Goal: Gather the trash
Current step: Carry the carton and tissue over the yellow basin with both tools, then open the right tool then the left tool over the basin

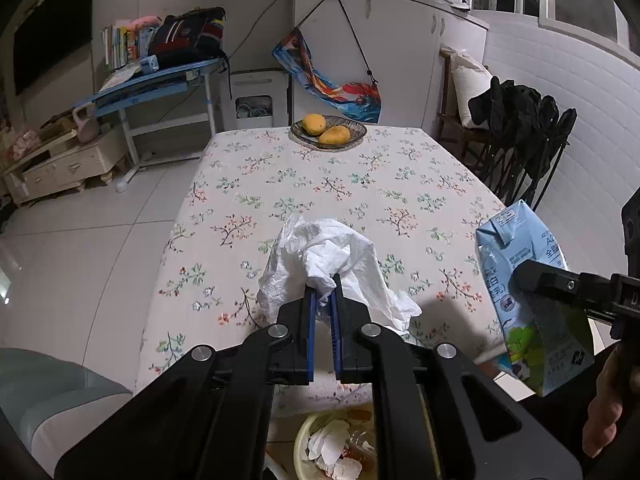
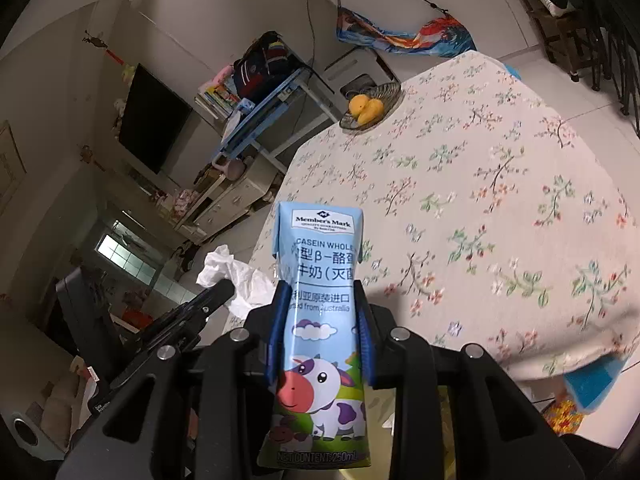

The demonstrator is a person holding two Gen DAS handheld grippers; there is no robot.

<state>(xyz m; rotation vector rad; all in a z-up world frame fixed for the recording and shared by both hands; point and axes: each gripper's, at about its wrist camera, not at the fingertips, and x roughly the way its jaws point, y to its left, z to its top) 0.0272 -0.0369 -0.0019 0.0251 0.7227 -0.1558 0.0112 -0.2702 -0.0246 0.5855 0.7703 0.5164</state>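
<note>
My left gripper [image 1: 325, 300] is clenched on the crumpled tissue [image 1: 328, 264], lifted clear of the table [image 1: 420, 184] so it can drop into the bin [image 1: 308, 436] at six o'clock. My right gripper [image 2: 322, 320] grasps the milk carton [image 2: 320, 320] by its sides — squeezed inward. The fruit bowl [image 1: 328, 130] sits at twelve, well apart; only my own linkage hides the bin.

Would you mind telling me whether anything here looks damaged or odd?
The milk carton in the right gripper is squashed in at the waist where the pads press. The crumpled tissue sits pinched in the left gripper. Nothing looks spilled.
</note>
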